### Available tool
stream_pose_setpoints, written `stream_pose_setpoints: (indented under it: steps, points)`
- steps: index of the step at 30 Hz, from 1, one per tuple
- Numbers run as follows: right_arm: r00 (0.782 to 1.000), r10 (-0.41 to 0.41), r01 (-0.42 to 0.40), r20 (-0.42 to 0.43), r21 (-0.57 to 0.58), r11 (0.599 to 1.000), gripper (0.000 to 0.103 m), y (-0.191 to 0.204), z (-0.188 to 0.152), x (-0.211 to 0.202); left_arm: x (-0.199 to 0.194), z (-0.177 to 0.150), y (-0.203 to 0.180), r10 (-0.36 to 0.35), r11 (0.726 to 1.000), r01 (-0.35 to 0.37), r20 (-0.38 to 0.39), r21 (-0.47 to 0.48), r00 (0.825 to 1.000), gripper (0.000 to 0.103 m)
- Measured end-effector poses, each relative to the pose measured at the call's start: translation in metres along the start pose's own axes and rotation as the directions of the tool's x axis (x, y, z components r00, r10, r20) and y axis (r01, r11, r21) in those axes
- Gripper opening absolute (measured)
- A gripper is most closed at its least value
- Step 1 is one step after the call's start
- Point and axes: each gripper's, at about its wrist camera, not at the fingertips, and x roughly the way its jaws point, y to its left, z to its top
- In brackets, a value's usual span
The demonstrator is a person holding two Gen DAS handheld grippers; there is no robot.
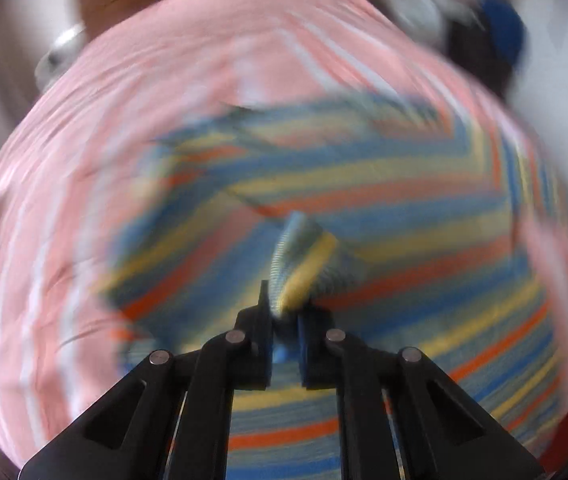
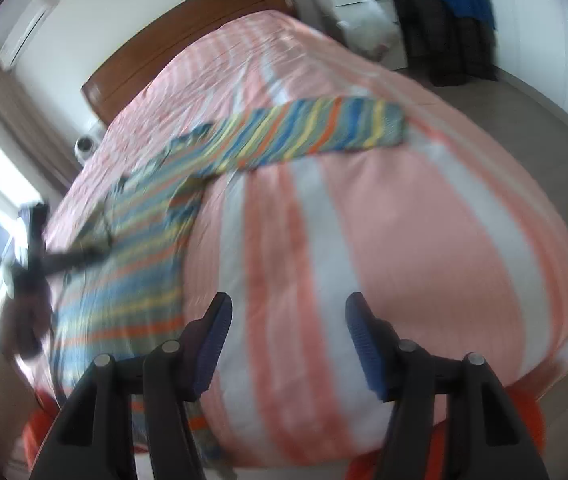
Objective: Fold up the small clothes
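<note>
Left wrist view: left gripper (image 1: 286, 312) pinching cuff of striped sweater (image 2: 131, 240) on bed (image 2: 424, 220), right gripper (image 2: 286, 344) wide & empty; folding barely begun, one sleeve (image 2: 324, 130) still outstretched.

No text, label, brand, number or sign can be read in either view. Both pictures are blurred.
</note>
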Motion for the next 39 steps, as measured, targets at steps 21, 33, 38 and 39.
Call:
stream_pose_setpoints:
  steps: [21,33,38,39]
  points:
    - [0.997,0.042,-0.052,-0.068,-0.154,0.987,0.059,0.055,-0.029,0.026,0.019,-0.067,0.295,0.44,0.747,-0.486,-0.21,-0.453,0.873,0.062]
    - [0.995,-0.049,0.061,0.082,-0.154,0.986,0.064,0.054,-0.013,0.007,-0.04,-0.092,0.238,0.303,0.904,-0.274,0.039,-0.329,0.952,0.097]
    - [0.987,-0.107,0.121,0.122,-0.113,0.986,0.065,0.051,-0.001,0.005,0.006,-0.084,0.193,0.159,0.976,-0.145,0.074,-0.165,0.985,0.097]
    - [0.986,-0.117,0.13,0.123,-0.101,0.986,0.065,0.05,0.002,0.005,0.015,-0.08,0.188,0.156,0.981,-0.144,0.086,-0.134,0.984,0.097]
